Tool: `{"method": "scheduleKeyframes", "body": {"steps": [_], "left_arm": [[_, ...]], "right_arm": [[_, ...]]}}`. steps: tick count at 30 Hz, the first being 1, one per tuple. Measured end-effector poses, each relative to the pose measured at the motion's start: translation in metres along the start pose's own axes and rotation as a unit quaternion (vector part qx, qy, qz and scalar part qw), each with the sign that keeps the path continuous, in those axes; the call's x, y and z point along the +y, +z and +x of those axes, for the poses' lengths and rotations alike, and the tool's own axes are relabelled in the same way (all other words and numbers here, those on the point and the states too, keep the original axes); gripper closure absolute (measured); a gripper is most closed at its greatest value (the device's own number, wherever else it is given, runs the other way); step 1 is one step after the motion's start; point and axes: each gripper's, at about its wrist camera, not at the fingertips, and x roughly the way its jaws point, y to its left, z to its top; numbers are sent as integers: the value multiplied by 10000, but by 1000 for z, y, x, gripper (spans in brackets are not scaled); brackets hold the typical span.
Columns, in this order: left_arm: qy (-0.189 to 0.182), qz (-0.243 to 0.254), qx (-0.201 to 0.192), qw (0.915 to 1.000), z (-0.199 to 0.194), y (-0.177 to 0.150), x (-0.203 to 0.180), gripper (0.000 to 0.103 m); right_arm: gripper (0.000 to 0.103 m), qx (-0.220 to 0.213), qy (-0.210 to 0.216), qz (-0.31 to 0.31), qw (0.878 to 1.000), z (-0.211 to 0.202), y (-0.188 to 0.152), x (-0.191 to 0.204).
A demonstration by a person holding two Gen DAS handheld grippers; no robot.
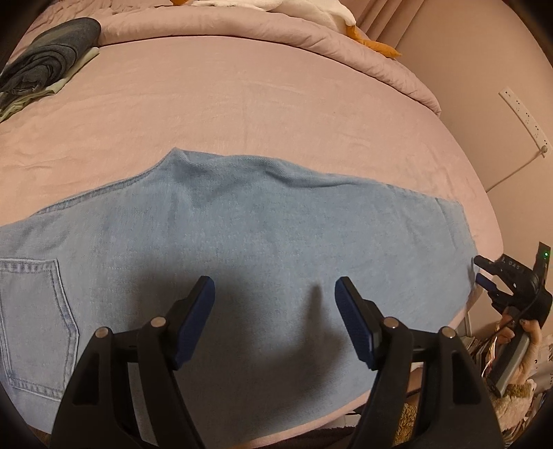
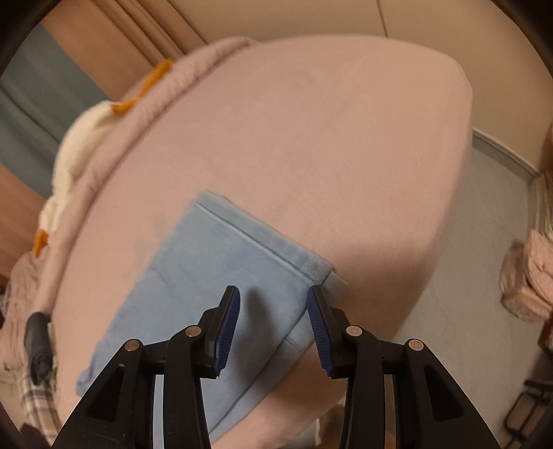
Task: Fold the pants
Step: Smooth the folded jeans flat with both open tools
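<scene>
Light blue denim pants [image 1: 259, 235] lie flat across the pink bed [image 1: 242, 103], back pocket at the left. My left gripper [image 1: 274, 286] is open and empty, hovering over the middle of the pants near the bed's front edge. In the right wrist view the pants' leg end [image 2: 221, 262] lies at the bed's near corner, its hem toward the bed's middle. My right gripper [image 2: 273, 297] is open and empty just above that hem corner. It also shows in the left wrist view [image 1: 511, 286] at the right bed edge, beside the pants' end.
A folded dark grey garment pile [image 1: 45, 58] sits at the bed's far left. A rolled pink duvet [image 1: 311, 34] with a white and orange plush [image 1: 311, 10] lies along the far side. A wall with a power strip [image 1: 525, 117] is to the right. Grey floor [image 2: 466, 276] lies beyond the bed corner.
</scene>
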Motion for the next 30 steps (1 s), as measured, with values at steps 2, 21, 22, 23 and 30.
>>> {"method": "scheduleKeyframes", "body": {"steps": [2, 21, 22, 23, 30], "left_arm": [[14, 12, 35, 10000, 1, -2, 2, 31], [73, 188, 123, 9997, 6, -6, -1, 28], [88, 200, 123, 9997, 7, -5, -3, 27], [99, 213, 125, 9996, 7, -5, -4, 27], [60, 224, 74, 9997, 2, -5, -4, 24]], "right_arm": [[63, -6, 82, 35, 10000, 4, 4, 1], [98, -215, -292, 117, 9993, 2, 5, -6], [98, -239, -252, 132, 9993, 0, 5, -7], [97, -249, -217, 145, 9993, -2, 6, -8], [54, -507, -273, 355, 9977, -19, 7, -19]]}}
